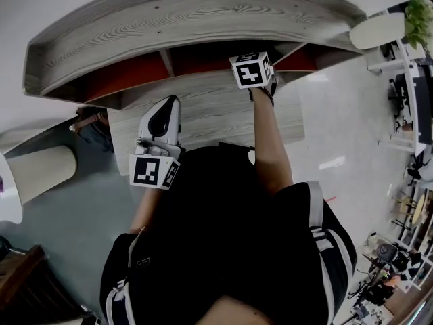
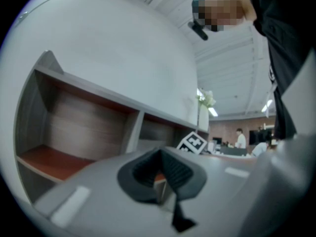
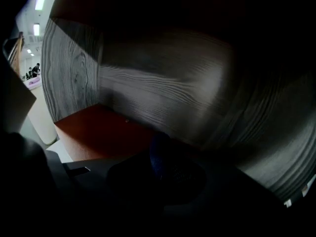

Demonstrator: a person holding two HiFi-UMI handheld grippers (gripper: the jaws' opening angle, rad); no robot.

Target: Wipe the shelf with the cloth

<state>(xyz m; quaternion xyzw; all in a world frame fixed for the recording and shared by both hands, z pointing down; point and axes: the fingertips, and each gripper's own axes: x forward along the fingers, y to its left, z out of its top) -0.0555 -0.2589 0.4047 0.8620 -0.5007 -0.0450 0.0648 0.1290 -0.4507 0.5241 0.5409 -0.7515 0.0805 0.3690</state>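
A grey wood-grain shelf unit (image 1: 203, 15) with red-brown compartment floors (image 3: 98, 132) spans the top of the head view. My right gripper (image 1: 260, 80) reaches into a middle compartment. In the dark right gripper view its jaws (image 3: 165, 164) are shut on a dark blue cloth (image 3: 159, 151) that rests at the back of the red-brown floor, against the grey rear wall. My left gripper (image 1: 162, 117) hangs back over the grey ledge (image 1: 210, 114) in front of the shelf. Its black pads (image 2: 173, 174) meet with nothing between them, facing the left compartments (image 2: 54, 162).
A round white table (image 1: 37, 171) and a brown bag (image 1: 91, 120) stand at the left. Another white table (image 1: 377, 30) and a potted plant (image 1: 419, 12) are at the upper right, with cluttered desks (image 1: 406, 202) along the right. People (image 2: 240, 138) stand far off.
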